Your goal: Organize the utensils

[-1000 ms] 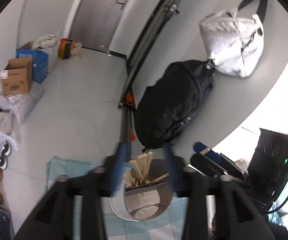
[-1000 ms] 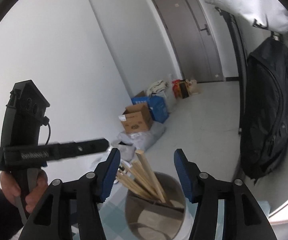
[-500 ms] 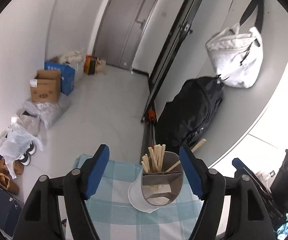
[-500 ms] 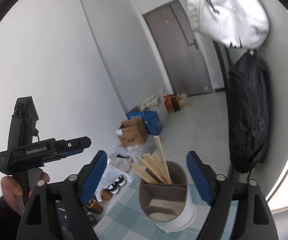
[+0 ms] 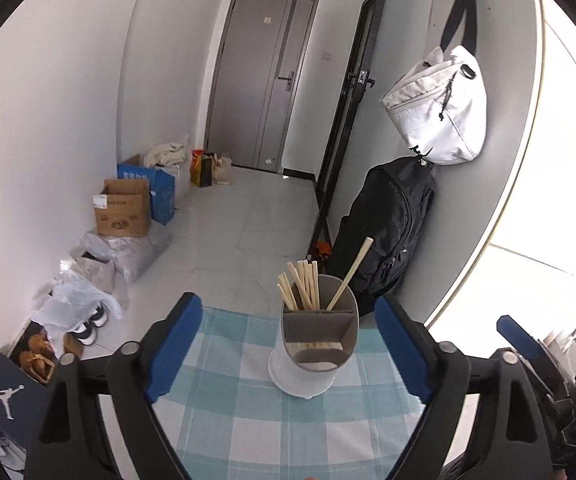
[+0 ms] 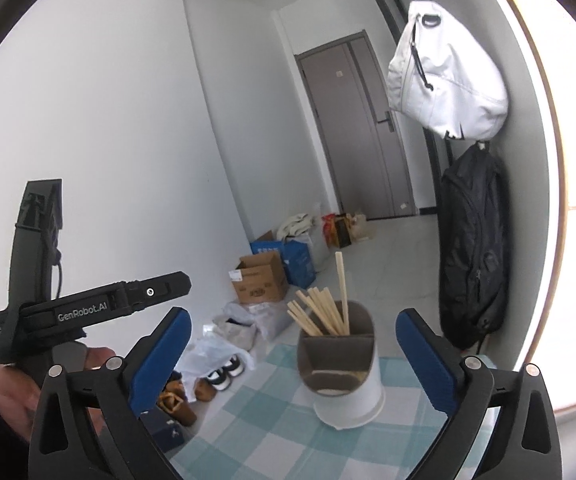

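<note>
A white utensil holder (image 5: pixel 312 376) with grey dividers stands on the blue-checked tablecloth (image 5: pixel 243 420). Several wooden chopsticks (image 5: pixel 302 286) stand in its back compartment, and one chopstick (image 5: pixel 352 272) leans out to the right. My left gripper (image 5: pixel 287 302) hangs back from the holder with its jaws opening and nothing between the pads. In the right wrist view the holder (image 6: pixel 344 384) and chopsticks (image 6: pixel 320 312) sit ahead of my right gripper (image 6: pixel 292 316), whose jaws are also opening and empty. A hand (image 6: pixel 7 392) holds the left gripper's body (image 6: pixel 87 312) at the left.
A black backpack (image 5: pixel 388 232) leans on the wall behind the table, under a hanging white bag (image 5: pixel 436 112). Cardboard boxes (image 5: pixel 121 208), plastic bags (image 5: pixel 75 304) and shoes (image 5: pixel 87 324) line the floor at the left. A grey door (image 5: pixel 263 80) closes the hallway.
Both grippers have drawn back and up from the holder, and their jaws have spread much wider. The chopsticks stay standing in the holder.
</note>
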### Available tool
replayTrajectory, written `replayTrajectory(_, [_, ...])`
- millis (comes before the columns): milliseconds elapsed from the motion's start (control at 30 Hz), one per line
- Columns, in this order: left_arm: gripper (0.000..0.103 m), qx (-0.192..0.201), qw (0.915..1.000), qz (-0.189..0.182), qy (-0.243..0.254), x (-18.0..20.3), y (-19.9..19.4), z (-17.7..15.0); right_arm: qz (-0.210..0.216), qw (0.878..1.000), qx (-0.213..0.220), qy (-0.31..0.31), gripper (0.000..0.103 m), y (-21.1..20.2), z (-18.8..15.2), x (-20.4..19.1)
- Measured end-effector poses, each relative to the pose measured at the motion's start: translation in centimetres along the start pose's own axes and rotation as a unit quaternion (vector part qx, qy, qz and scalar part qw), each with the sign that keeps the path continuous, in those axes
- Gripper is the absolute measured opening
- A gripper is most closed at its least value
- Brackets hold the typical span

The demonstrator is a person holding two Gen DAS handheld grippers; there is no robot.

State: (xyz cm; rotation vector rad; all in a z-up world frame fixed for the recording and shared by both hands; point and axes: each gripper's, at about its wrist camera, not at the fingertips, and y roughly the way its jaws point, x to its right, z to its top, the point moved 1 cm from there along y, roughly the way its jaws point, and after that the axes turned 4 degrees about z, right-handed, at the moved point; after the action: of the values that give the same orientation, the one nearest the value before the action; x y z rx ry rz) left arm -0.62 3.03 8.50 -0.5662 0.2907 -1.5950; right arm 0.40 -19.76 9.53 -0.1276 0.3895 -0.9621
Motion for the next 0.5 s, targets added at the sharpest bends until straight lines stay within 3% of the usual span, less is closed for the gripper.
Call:
replayTrajectory(167, [0.094, 0.015, 0.9995, 0.013, 0.023, 0.7, -1.8, -1.2, -0.009, 1.0, 0.005, -0.008, 0.103, -1.7, -0.9, -0.5])
replayTrajectory(500, [0.094, 0.019, 0.9994, 0.029, 0.008, -0.3, -2.8, -4.1, -0.019, 1.0, 0.005, -0.018, 0.103, -3.5, -2.7, -1.2])
